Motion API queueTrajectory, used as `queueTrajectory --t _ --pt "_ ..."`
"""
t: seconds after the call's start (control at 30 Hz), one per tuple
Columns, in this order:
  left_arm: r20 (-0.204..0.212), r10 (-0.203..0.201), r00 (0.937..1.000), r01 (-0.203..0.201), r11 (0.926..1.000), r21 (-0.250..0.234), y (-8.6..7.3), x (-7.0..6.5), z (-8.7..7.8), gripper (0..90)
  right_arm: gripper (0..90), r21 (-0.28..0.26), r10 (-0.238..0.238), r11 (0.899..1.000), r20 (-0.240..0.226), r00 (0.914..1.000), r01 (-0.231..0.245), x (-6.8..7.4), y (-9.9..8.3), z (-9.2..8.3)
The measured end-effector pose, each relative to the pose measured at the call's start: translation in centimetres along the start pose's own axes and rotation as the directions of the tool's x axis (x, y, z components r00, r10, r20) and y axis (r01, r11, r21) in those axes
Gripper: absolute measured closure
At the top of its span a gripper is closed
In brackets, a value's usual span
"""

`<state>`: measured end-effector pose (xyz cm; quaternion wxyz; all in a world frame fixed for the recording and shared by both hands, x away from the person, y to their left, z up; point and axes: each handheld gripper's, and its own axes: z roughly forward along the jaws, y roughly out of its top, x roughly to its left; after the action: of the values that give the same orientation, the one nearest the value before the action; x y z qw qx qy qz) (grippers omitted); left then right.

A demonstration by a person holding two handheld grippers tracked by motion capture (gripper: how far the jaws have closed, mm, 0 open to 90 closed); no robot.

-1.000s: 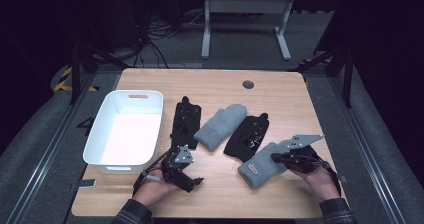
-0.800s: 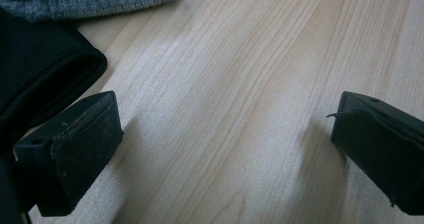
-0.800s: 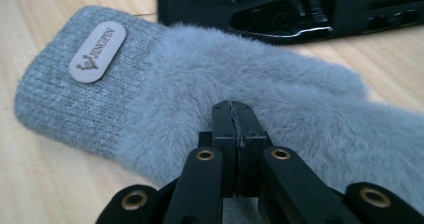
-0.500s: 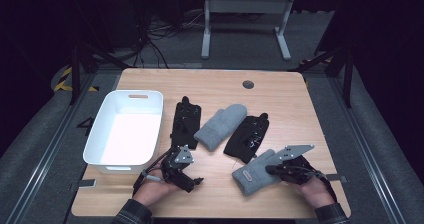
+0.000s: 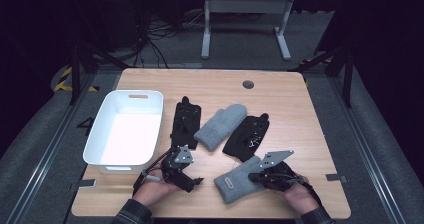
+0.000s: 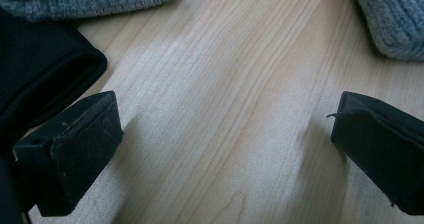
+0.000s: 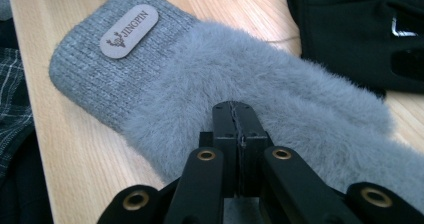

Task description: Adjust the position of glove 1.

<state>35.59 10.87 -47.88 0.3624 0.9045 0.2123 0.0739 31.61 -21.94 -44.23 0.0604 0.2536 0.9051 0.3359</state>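
One gripper (image 7: 235, 115), the right, pinches fluffy mitten (image 7: 260, 99) pile at lower centre, jaws closed; thin hold may slip; left gripper (image 6: 220, 149) gapes, empty.

On the bench (image 5: 300, 114), a tub (image 5: 125, 129) sits at the left. Just right of it lies a glove (image 5: 185, 121), then a mitten (image 5: 220, 126) lying aslant, its near end beside that glove, then a second glove (image 5: 247, 136) right of the mitten and touching it. Near the bench's front edge lies another mitten (image 5: 240, 180), just in front of the second glove. The left gripper (image 5: 192, 181) rests near the front edge, in front of the tub's near right corner; the right gripper (image 5: 255, 176) sits on the near mitten's right end.
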Motion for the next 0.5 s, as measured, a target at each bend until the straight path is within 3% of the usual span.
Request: queueTrajectory --t 0.1,0.27,0.43,0.5 --pt "0.0 0.001 1.0 -0.001 1.0 0.0 0.0 0.0 0.0 0.4 90.0 -0.033 0.0 0.999 0.011 0.9999 0.0 -0.2 0.1 -0.7" --pt "0.0 0.0 1.0 0.0 1.0 0.0 0.0 0.0 0.0 0.4 90.0 -0.077 0.029 0.997 0.068 0.9973 -0.023 -1.9 -0.2 -2.1" --pt "0.0 -0.001 1.0 0.001 1.0 -0.001 0.0 0.0 0.0 0.3 89.3 -0.107 0.048 0.994 0.125 0.991 -0.035 -3.3 -0.5 -3.2" --pt "0.0 0.001 1.0 -0.001 1.0 0.001 0.0 0.0 0.0 0.3 84.1 -0.122 0.072 0.991 0.16 0.9845 -0.053 -4.2 -0.9 -3.7"
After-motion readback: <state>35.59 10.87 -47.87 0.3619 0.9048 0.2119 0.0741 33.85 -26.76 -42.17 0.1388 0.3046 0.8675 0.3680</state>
